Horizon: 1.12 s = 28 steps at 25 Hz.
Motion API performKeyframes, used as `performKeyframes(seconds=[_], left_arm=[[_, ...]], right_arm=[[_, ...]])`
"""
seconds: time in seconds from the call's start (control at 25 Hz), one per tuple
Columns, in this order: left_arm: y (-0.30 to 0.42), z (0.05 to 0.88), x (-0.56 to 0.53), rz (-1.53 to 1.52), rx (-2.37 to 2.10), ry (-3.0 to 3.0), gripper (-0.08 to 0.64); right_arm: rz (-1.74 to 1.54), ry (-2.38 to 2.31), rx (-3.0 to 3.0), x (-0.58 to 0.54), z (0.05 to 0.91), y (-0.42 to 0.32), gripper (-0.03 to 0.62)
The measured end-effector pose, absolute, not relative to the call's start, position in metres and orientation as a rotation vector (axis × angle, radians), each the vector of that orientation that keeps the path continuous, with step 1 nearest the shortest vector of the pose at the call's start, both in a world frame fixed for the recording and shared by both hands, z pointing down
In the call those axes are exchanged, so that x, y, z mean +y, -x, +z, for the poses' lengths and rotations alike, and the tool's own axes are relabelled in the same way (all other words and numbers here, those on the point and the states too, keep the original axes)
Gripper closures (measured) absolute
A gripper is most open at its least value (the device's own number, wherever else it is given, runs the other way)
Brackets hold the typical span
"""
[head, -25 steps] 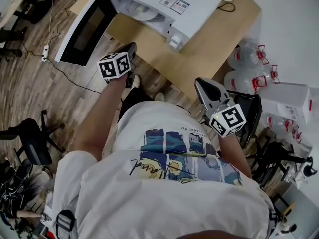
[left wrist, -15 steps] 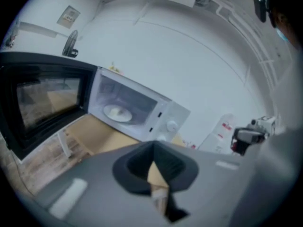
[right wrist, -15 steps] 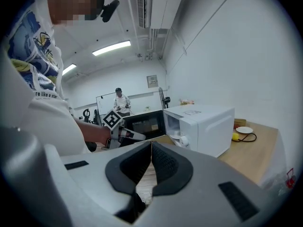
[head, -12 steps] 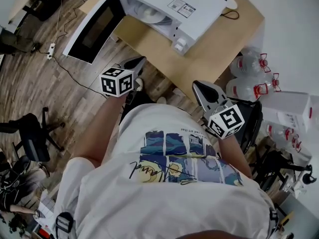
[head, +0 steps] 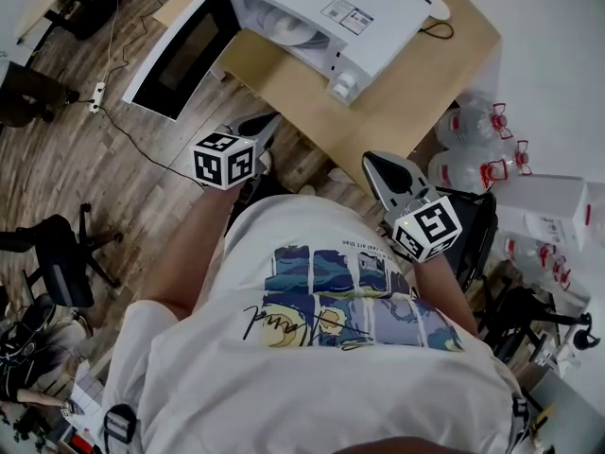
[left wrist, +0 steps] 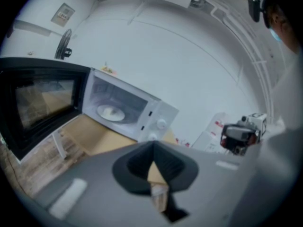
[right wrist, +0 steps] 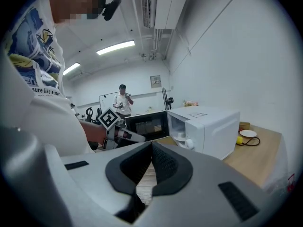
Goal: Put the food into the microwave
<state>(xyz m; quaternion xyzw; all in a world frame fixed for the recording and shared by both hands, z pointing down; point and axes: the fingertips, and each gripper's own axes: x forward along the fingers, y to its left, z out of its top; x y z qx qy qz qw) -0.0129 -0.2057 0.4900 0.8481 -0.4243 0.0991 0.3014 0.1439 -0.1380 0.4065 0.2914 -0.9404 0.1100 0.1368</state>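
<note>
Opening is needed first, as the left hand-held gripper and right hand-held gripper are both clenched empty, before the plate at three o'clock of the microwave is approached.

The microwave sits on the table, its door swung open to the left, past the table's edge. A plate lies inside it. Water jugs stand right of the table, a box just beside them. A chair stands well off to the left.
</note>
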Motion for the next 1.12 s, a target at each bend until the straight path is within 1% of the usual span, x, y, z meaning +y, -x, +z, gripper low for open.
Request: performKeyframes(seconds=[0.28,0.76,1.12], left_arm=[[0.015,0.493,-0.201,0.27,-1.129,-2.235,0.552],[0.022,0.501,-0.184,0.304,-1.176,-2.181,0.552],[0.008,0.494,-0.175,0.273,-1.08,-2.231,0.552]], right_arm=[[0.298,-0.803,-2.725,-0.138,0.41,-0.136,0.584],[0.364,-0.699,-2.73,-0.14,0.428,-0.128,0.584],[0.374,-0.713,-2.684,-0.141,0.435,-0.13,0.584]])
